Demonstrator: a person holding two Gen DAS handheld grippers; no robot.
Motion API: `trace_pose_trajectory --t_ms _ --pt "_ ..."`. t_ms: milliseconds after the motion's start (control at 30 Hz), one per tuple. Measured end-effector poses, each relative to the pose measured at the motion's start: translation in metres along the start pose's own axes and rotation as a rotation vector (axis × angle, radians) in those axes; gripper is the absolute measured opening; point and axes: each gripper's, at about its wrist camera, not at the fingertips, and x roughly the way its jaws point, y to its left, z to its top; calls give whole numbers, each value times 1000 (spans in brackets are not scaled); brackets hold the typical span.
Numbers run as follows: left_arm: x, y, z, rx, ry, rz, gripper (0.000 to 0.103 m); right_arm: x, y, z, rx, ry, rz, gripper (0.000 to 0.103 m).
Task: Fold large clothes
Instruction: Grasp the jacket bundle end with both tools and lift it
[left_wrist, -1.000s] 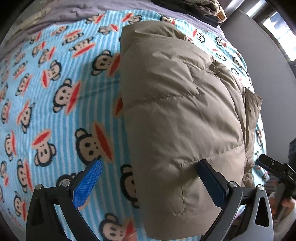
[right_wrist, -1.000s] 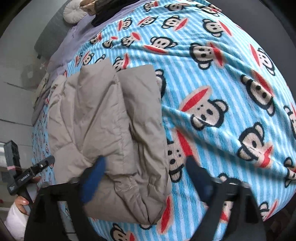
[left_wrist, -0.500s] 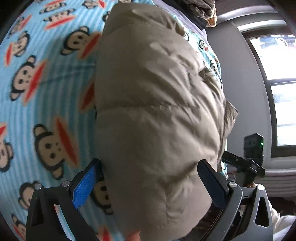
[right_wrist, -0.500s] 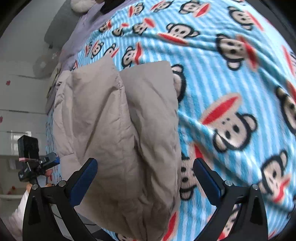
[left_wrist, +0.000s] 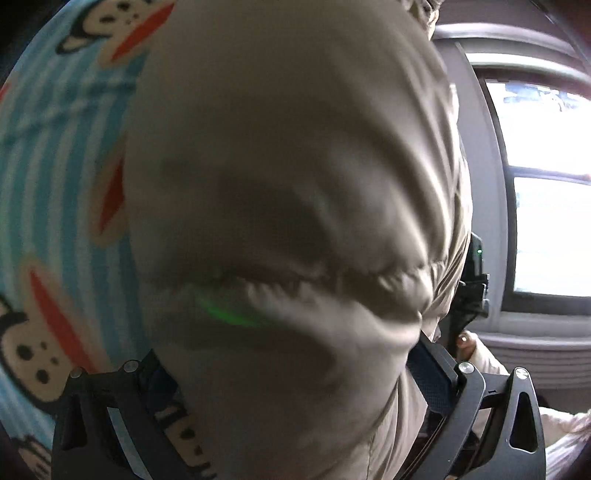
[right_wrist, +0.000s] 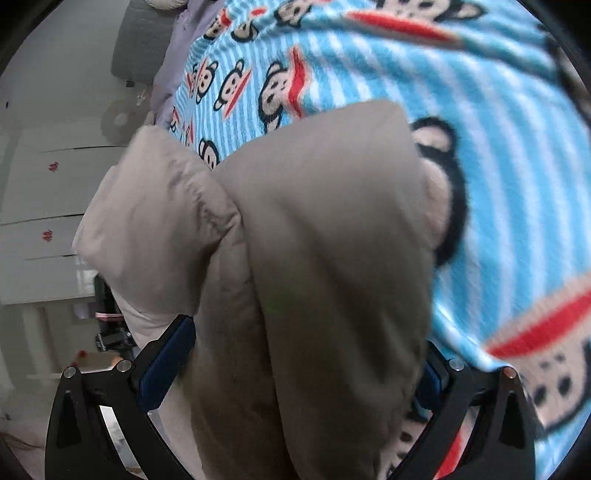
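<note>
The beige padded jacket fills the frame centre on the monkey-print blanket; it is straddled by both the left gripper and right gripper, whose fingers are spread wide.

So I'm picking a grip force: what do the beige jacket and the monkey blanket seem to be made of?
Beige jacket: likely a thin, smooth woven shell over puffy fill, matte with a faint sheen; stitched quilt seams pucker and the panels bulge.
Monkey blanket: probably soft fleece; the printed stripes and monkey outlines look fuzzy, without shine.

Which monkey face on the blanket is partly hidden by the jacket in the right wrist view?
The large monkey face at the jacket's right edge; the others show whole.
</note>
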Motion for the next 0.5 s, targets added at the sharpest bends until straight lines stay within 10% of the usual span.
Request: trace_pose_trajectory --t_ms 200,400,500 --pt "5 -18 -3 4 -39 3 102 12 0 0 62 1 47 102" --pt "-14 -45 -11 60 -81 -6 91 1 13 -16 83 -36 118 62" --pt "-25 -57 -13 96 -93 -18 91 -5 28 -22 72 -56 147 59"
